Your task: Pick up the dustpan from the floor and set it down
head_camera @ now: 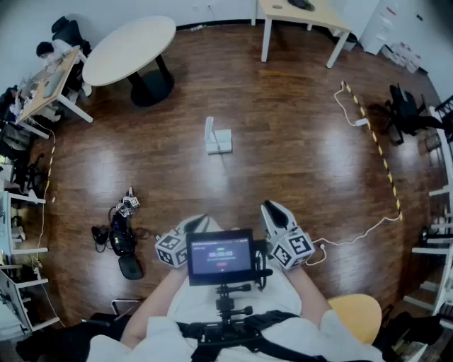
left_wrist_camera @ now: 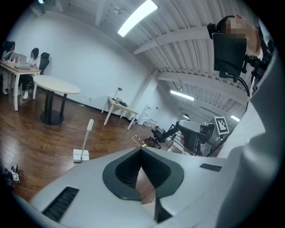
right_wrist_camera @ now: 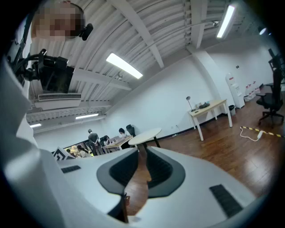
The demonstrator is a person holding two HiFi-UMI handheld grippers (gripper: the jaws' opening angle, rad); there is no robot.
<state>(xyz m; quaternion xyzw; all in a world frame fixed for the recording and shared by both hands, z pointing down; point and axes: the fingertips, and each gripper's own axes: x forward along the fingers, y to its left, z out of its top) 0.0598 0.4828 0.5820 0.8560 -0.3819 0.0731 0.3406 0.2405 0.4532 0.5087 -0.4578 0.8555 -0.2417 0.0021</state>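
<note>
The white dustpan [head_camera: 218, 138] stands on the dark wood floor in the middle of the room, its long handle upright. The left gripper view shows the dustpan [left_wrist_camera: 82, 153] far ahead and to the left. Both grippers are held close to the person's body, well short of it. My left gripper [head_camera: 195, 225] is shut, its fingertips meeting with nothing between them. My right gripper [head_camera: 274, 212] is likewise shut and empty, a thin sliver of floor showing behind its pads [right_wrist_camera: 156, 169]. A small screen [head_camera: 220, 255] on the chest rig sits between the two.
A round table [head_camera: 132, 48] stands at the back left, a white desk [head_camera: 304, 15] at the back. Black gear [head_camera: 122, 239] lies on the floor at the left. A cable with striped tape [head_camera: 381, 154] runs along the right, near an office chair [head_camera: 406, 113]. People sit at a desk [head_camera: 44, 83].
</note>
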